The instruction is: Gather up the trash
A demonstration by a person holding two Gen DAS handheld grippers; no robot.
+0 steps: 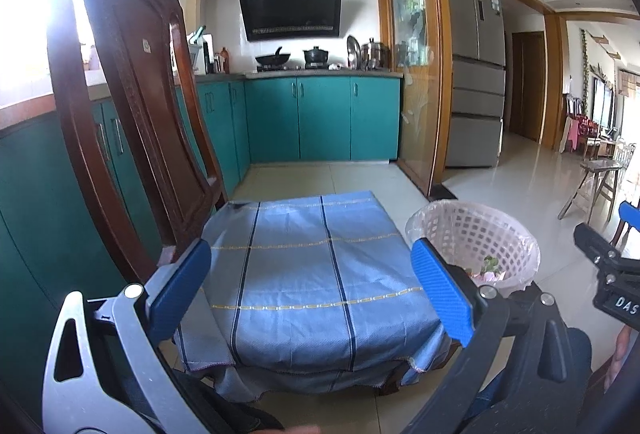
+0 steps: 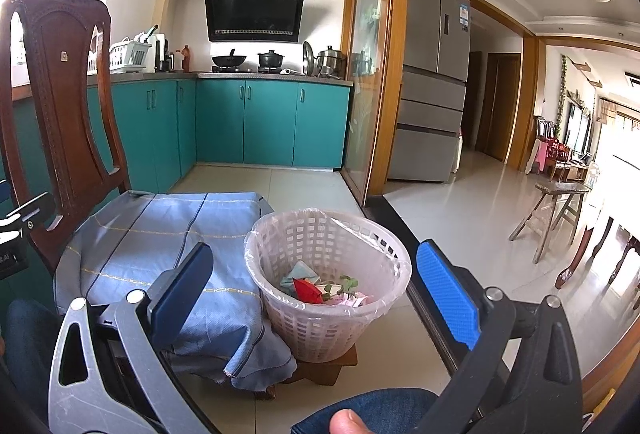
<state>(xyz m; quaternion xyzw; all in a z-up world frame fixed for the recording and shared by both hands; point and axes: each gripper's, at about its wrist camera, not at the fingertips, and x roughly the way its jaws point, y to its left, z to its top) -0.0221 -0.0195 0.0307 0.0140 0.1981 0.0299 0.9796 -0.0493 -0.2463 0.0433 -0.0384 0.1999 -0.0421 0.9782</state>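
Both fingers pairs spread wide, empty: left gripper (image 1: 310,286), right gripper (image 2: 320,294); basket (image 2: 280,230) apparently untouched.

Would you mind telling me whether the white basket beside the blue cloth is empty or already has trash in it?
Partly filled. The white basket stands upright with crumpled wrappers low in its clear liner, well below the rim.

In the left wrist view, the right finger of the left gripper (image 1: 310,290) hides the near rim of the white lattice plastic basket (image 1: 472,230), whose scraps are too small to identify. The blue checked cloth (image 1: 312,266) beside that basket conceals whatever it covers. The dark carved wooden chair (image 2: 60,82) beyond the basket is cut off at the right wrist view's left edge.
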